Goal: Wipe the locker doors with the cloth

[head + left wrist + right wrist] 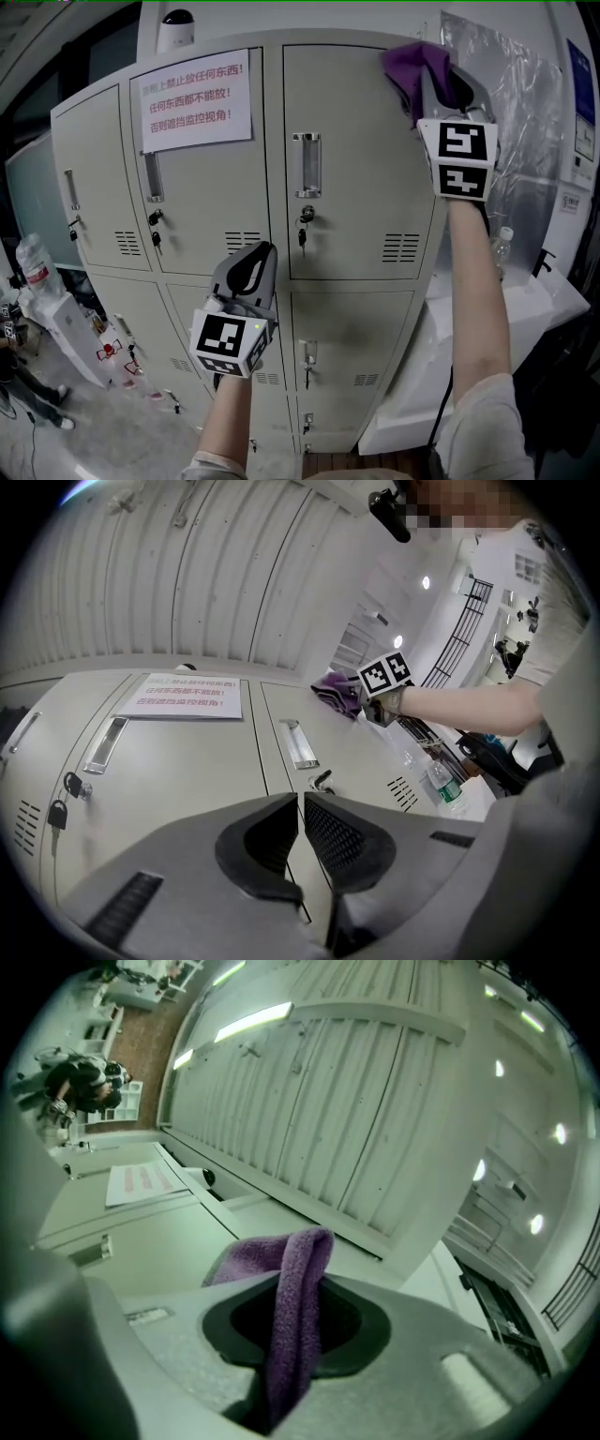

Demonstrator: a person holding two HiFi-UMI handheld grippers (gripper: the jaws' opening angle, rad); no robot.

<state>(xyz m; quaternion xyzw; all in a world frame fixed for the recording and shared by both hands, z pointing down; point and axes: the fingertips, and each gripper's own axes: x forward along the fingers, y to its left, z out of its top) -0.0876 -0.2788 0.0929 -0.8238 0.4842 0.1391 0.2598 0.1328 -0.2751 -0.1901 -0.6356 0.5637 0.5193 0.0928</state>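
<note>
Head view: the right gripper (439, 82) is raised to the top right corner of the upper locker door (361, 187). It is clenched on the purple cloth (417, 66), which bunches just past its tips, up and to their left, against the door's top edge. The door's recessed handle (307, 165) and key lock (305, 217) lie well below this claw and to its left. The left gripper (258, 262) hangs far lower, in front of the seam between the upper and lower doors, and appears to touch nothing. A paper notice (195, 98) is taped above it and to its left.

Left gripper view: the jaws are drawn almost together with only a sliver between them, and nothing sits in that gap. Bare door faces stretch ahead of the tips, and the cloth shows far ahead and to the right.

Right gripper view: the cloth is pinched between the jaws. One fold stands up out of them and flops forward and left over the tips, with the locker's top edge beyond.

This looks like the start of a wiping pass on the upper right door. The next stroke would call for pressing the cloth flat and drawing it down or sideways, steering round the handle and key
</note>
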